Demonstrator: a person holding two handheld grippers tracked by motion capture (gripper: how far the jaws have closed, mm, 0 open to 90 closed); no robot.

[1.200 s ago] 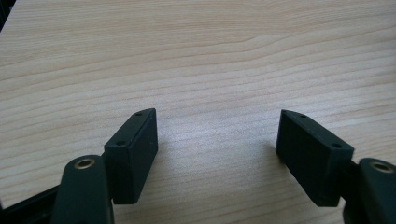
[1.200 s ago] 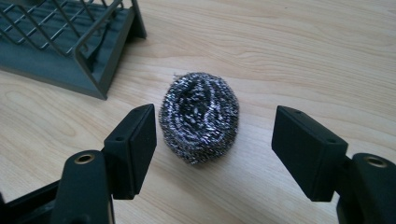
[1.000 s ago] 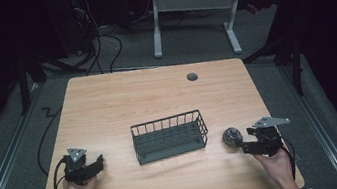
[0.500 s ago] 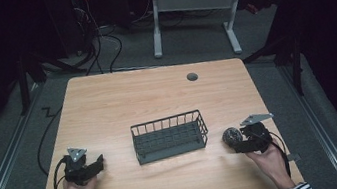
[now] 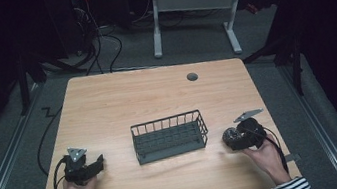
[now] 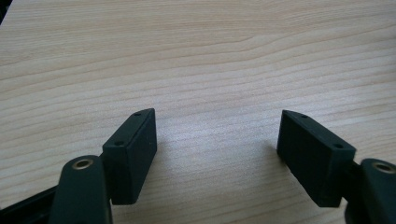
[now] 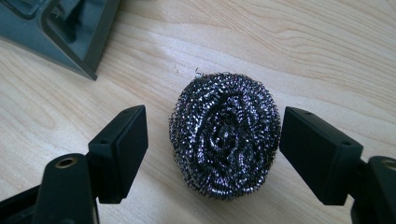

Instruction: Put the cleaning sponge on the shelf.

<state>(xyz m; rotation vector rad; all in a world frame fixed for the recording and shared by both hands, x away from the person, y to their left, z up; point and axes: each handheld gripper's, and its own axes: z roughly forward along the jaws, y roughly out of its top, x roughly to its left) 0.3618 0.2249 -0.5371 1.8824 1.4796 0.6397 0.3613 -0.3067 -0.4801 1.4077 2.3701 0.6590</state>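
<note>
Right hand-held gripper (image 7: 212, 140), jaws apart, straddling the steel-wool scourer (image 7: 224, 135) on the desk (image 5: 156, 96), just right of the wire basket (image 5: 170, 136); pads not pressing yet. Best to centre on the ball, sink low, squeeze gently to avoid crushing or rolling. Left hand-held gripper (image 6: 217, 149) resting wide apart over bare wood, holding nothing. Basket close beyond, presumably the drop spot.

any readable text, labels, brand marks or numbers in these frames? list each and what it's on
None readable in any view.
Dark grey wire basket: no label or mark.
Round steel-wool scouring pad: no tag or print.
Light wooden table: plain grain; the small round grey cap on it carries no legible mark.
Black fingers of the right gripper and left gripper: screw holes only, no lettering.
</note>
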